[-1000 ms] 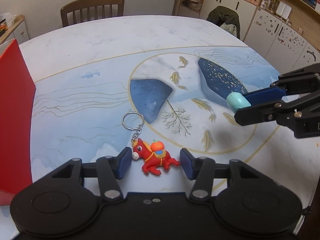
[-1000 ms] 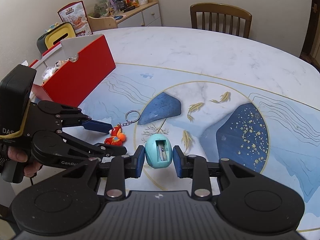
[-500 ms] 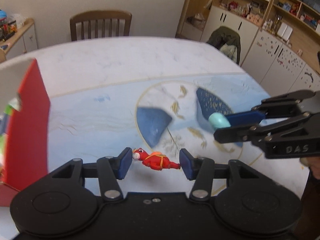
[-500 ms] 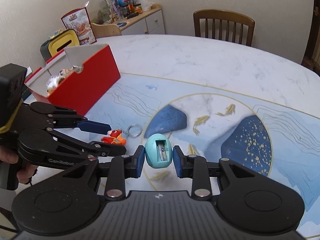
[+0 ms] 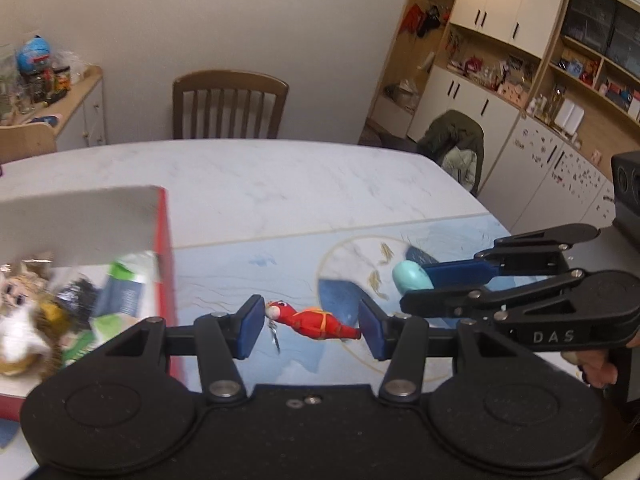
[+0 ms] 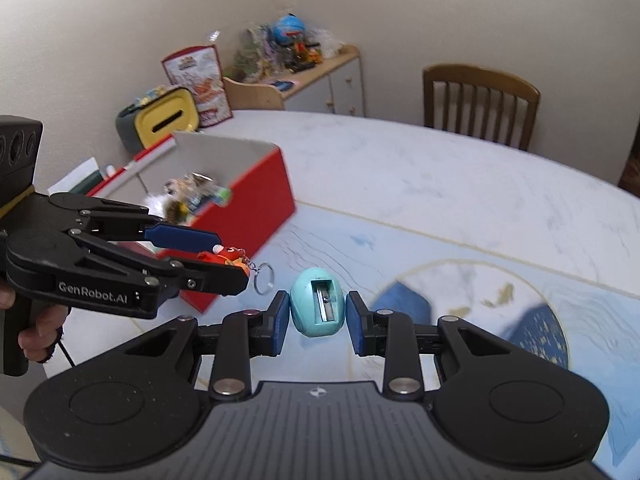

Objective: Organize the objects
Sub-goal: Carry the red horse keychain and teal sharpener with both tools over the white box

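A marble-patterned table (image 5: 280, 188) with a blue fish design fills both views, one wooden chair (image 5: 230, 104) behind it. One red box (image 6: 256, 204), already holding toys, stands at the left. Beside it the left gripper (image 5: 312, 326) pinches one red horse keychain (image 5: 316, 323) in the air; its ring (image 6: 264, 278) shows only from the right wrist. The right gripper (image 6: 318, 312) clamps one teal pencil sharpener (image 6: 318, 307), blade visible only there.

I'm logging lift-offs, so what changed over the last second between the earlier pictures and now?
The left gripper has lifted the red horse keychain off the table toward the red box; its ring now dangles. The right gripper has raised the teal sharpener too. Unchanged: both grips stay clamped and the box's contents stay put.
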